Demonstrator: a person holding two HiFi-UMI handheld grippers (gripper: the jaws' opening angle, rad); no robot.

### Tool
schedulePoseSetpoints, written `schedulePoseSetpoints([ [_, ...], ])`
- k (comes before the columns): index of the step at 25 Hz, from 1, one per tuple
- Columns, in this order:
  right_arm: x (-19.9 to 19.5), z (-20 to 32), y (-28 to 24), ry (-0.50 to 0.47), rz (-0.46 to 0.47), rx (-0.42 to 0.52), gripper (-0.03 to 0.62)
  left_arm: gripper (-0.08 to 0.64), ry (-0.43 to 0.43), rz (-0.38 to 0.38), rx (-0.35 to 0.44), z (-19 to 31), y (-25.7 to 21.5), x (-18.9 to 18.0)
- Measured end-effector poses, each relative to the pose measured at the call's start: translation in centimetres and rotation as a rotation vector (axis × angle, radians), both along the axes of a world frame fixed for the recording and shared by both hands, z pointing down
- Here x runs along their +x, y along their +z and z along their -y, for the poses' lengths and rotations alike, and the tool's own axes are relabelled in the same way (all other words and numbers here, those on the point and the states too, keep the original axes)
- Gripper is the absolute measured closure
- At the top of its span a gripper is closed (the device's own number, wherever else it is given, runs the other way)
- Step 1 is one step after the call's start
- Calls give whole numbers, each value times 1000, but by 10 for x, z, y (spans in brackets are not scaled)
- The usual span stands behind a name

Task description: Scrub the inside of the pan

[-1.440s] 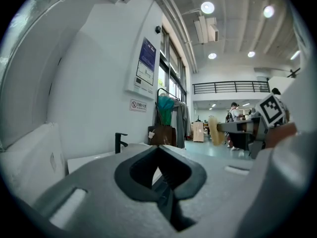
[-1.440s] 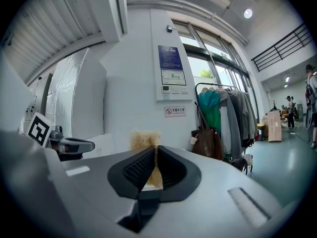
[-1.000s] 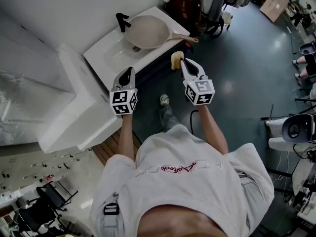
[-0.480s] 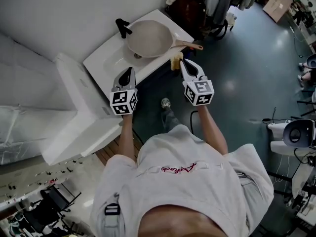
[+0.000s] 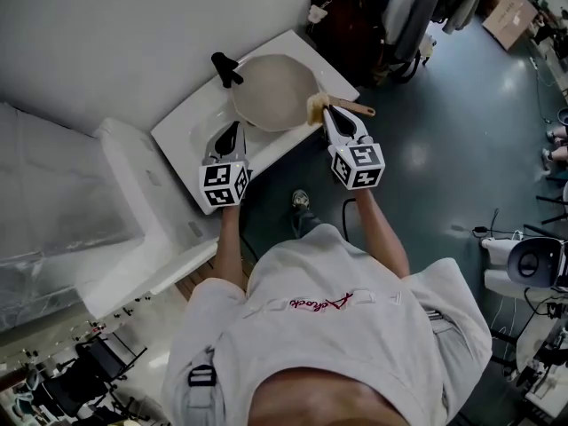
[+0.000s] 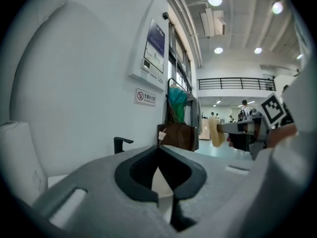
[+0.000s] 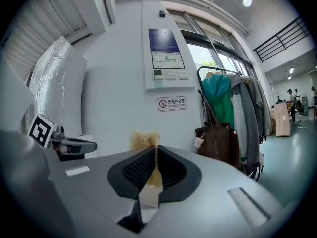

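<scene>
Progress: judged at the approach stage. No scrub stroke shows, and all of the scrubbing is left.

Left tool [image 5: 232,128]: jaws pressed together, nothing between them (confirmed in the left gripper view [image 6: 158,151]). It hangs over the near part of the white surface [image 5: 182,127]. Not touching the pan.

Faucet [image 5: 224,67]: black, at 12 o'clock of the left tool, just beside the pan's left rim.

Pan [image 5: 271,85]: pale and round, sitting in the basin of the surface, with its handle [image 5: 357,107] pointing toward 3 o'clock. The inside looks bare and dry; no suds or water that I can make out. From the left tool the pan lies at about 1 o'clock, near. From the right tool it lies at about 10 o'clock.

Sponge [image 5: 315,106]: yellow, at the pan's near-right rim, just beside the root of the handle. Whether it touches the rim cannot be told from the head view; it looks to be above it rather than inside.

Right tool [image 5: 327,114]: jaws pinching the sponge, whose frayed top stands up past the tips in the right gripper view [image 7: 144,141].

Left to do, as judged: bring the sponge toward 10 o'clock into the bowl, press, and scrub. The left tool may be needed on the handle to stop the pan from sliding.
</scene>
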State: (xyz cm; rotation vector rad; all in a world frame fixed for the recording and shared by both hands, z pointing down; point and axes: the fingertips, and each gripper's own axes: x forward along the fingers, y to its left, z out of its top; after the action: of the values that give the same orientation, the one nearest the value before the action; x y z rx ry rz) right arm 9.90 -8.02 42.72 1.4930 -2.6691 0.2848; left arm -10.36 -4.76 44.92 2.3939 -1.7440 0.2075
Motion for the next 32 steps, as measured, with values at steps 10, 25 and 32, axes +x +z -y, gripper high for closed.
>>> schedulePoseSetpoints([
  [10,-19,99,-7,-20,2,2,567,560,-17,-1,0,94,-5,-17],
  [25,-27,192,-13,-50,5,30,568,560,-28,13,36,185,-16,-17],
  [32,-28,215,-3,-69,9,6,568,560,-49,19,16,206,-9,-19],
])
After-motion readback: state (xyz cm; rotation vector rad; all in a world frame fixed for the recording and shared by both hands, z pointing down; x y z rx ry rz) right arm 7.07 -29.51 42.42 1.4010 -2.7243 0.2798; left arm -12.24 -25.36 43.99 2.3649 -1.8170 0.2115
